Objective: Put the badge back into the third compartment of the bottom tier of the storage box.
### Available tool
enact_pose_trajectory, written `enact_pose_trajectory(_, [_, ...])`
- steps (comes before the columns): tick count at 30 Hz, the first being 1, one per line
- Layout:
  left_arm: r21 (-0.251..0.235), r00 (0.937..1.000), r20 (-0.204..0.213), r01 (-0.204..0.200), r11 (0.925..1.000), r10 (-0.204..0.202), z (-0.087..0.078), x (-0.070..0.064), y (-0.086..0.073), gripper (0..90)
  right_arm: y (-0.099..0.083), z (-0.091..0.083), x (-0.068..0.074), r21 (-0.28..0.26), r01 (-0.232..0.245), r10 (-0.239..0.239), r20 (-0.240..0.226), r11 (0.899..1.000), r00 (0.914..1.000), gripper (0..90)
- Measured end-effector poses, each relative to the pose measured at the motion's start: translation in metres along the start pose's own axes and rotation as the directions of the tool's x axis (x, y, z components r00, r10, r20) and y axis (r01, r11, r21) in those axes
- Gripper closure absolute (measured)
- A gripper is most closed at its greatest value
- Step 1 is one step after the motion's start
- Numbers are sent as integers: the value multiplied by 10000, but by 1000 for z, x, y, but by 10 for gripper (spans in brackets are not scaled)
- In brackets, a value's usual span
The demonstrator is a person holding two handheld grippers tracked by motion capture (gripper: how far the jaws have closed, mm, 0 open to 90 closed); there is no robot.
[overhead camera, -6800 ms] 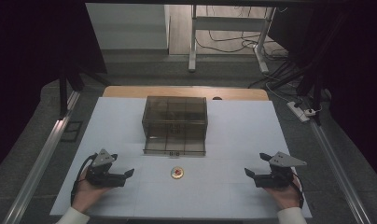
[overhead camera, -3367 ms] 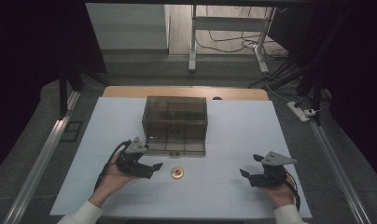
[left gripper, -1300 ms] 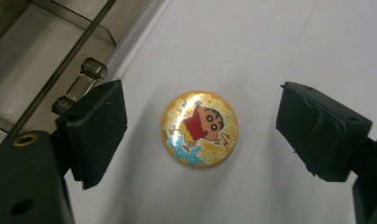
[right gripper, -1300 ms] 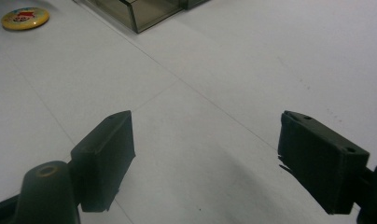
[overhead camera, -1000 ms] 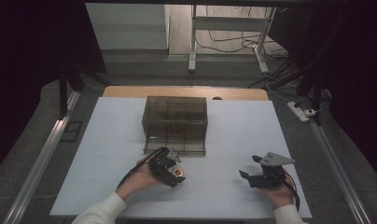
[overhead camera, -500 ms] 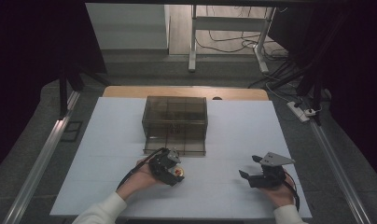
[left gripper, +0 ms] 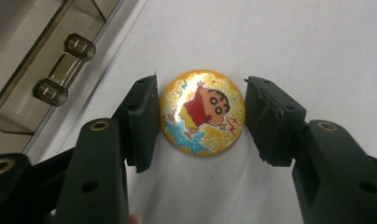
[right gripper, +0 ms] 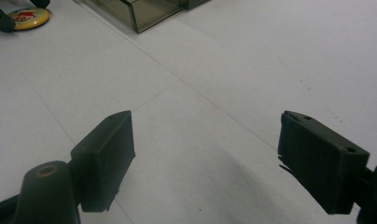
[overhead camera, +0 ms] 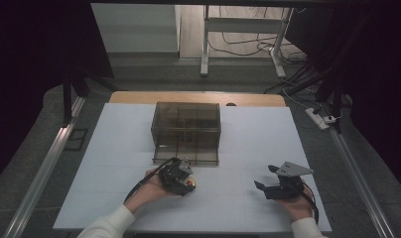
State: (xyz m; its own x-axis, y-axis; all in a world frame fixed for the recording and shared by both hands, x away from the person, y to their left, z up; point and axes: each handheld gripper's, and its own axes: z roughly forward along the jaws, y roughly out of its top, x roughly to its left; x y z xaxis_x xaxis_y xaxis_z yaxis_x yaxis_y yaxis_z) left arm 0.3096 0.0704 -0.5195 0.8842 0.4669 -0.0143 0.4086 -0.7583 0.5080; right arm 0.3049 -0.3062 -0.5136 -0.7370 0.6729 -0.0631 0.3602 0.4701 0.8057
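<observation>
On the white desk [overhead camera: 114, 163], near the smoky box [overhead camera: 185, 130], the grasp is being set up. The left tongs [left gripper: 200, 114] stand spread around the badge [left gripper: 202, 112], one jaw touching or nearly so; next they should close. The right tongs [right gripper: 205, 158] wait spread, well apart.

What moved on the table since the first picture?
The left gripper moved from the table's left edge inward to the round cartoon badge, jaws now open either side of it, not gripping. The right gripper shifted only slightly. The badge and the box stayed put.
</observation>
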Motion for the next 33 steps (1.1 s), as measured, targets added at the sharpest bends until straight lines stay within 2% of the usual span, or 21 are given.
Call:
enact_pose_trajectory(7, [-63,9997,-241,-14,10000,13,-2,-1,0,463,0,-1,0,-39,-18,18,47,10000,10000,183])
enact_pose_trajectory(15, [-617,9996,-4,270,9977,-271,-13,1,-1,463,0,-2,0,-50,-16,17,63,10000,10000,183])
enact_pose_trajectory(26, [-1453,9986,-54,506,9881,-519,-29,3,-1,463,0,-2,0,-38,-20,20,66,10000,10000,184])
enact_pose_trajectory(33, [-2054,9971,-12,745,9758,-764,-39,6,-3,463,0,-2,0,-69,-46,47,60,10000,10000,185])
